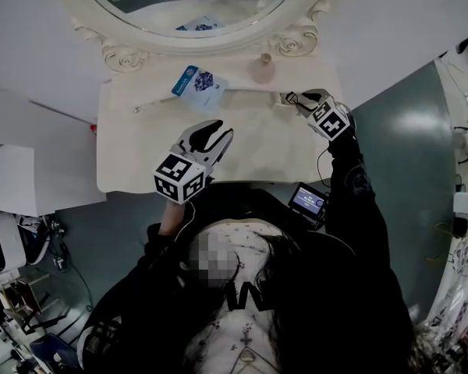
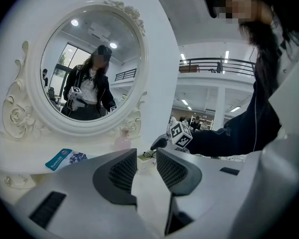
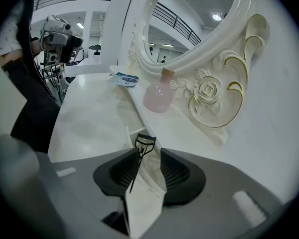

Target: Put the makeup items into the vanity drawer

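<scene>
Head view: shows left gripper (image 1: 218, 131) over middle of white surface (image 1: 140, 158), right gripper (image 1: 292, 97) at back right of it, near raised ledge (image 1: 242, 93). Left gripper view: fingers (image 2: 122, 173) a narrow gap apart, nothing between, touching nothing. Ahead of those fingers, well apart: blue packet (image 2: 65, 158) off to the left, pink bottle (image 2: 122, 141) nearly straight on, oval mirror (image 2: 89, 63) above both. Right gripper view: fingers (image 3: 177, 173) spread wide, not clamping. Between them sits eyelash curler (image 3: 140, 151), head poking just past fingertips, thin handle running back along left-hand pad; contact with that pad unclear. Beyond right fingertips: pink bottle on ledge under mirror frame, blue packet farther off, to the left.
</scene>
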Motion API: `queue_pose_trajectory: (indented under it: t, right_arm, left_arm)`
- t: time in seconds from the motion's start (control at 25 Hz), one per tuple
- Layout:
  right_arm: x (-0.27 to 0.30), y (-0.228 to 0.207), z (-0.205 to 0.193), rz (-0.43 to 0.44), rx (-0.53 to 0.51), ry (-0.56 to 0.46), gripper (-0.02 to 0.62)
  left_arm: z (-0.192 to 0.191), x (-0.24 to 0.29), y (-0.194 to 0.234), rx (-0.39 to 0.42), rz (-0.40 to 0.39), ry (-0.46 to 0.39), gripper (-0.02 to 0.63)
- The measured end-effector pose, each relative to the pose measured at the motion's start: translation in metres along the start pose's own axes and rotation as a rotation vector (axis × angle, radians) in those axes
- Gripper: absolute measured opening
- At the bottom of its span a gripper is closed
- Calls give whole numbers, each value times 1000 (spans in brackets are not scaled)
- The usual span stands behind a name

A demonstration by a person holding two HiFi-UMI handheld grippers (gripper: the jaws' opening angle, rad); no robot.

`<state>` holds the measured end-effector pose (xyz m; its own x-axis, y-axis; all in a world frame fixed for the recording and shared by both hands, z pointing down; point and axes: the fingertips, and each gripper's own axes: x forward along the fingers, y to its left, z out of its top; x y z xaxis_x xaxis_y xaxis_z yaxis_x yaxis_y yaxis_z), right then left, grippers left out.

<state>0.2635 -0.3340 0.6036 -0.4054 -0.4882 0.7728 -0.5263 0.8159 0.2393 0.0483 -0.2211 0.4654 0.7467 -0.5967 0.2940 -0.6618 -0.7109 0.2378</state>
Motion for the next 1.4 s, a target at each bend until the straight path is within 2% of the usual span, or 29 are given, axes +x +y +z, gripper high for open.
queue_pose_trajectory:
  t: [0.16,0.28,0.36,0.56,0.8,0.92,1.04,1.12,1.4]
  right_arm:
    - [2,3,-4,5,-14,23,141]
    - [2,0,-9,-41,-86,62,29]
    - [2,-3,-10,-59,-130,86,25]
    - [11,0,-10,-50,-148,101,25]
    - [26,10,0,-74,-313,105,25]
    - [29,12,6,-61,-248,78,31]
    - [24,12,8,-32,-157,57,80]
    - [19,14,7,-16,-127,49,84]
    - [-2,20,14,-47,-32,-20,84]
  left_arm:
    - [0,-1,-1,2,-1,-1,123]
    - [-1,-4,-1,4,2,-3,123]
    - [0,-6,-1,3,6,-5,123]
    - [-2,-10,-3,2,13,-5,123]
    - [-4,-16,-2,-4,27,-7,123]
    - [-5,-17,-2,-5,31,-6,123]
    - [-7,-18,-4,-3,30,0,123]
    - [-8,-18,-4,-3,32,4,123]
    - [-7,-16,-4,2,12,15,123]
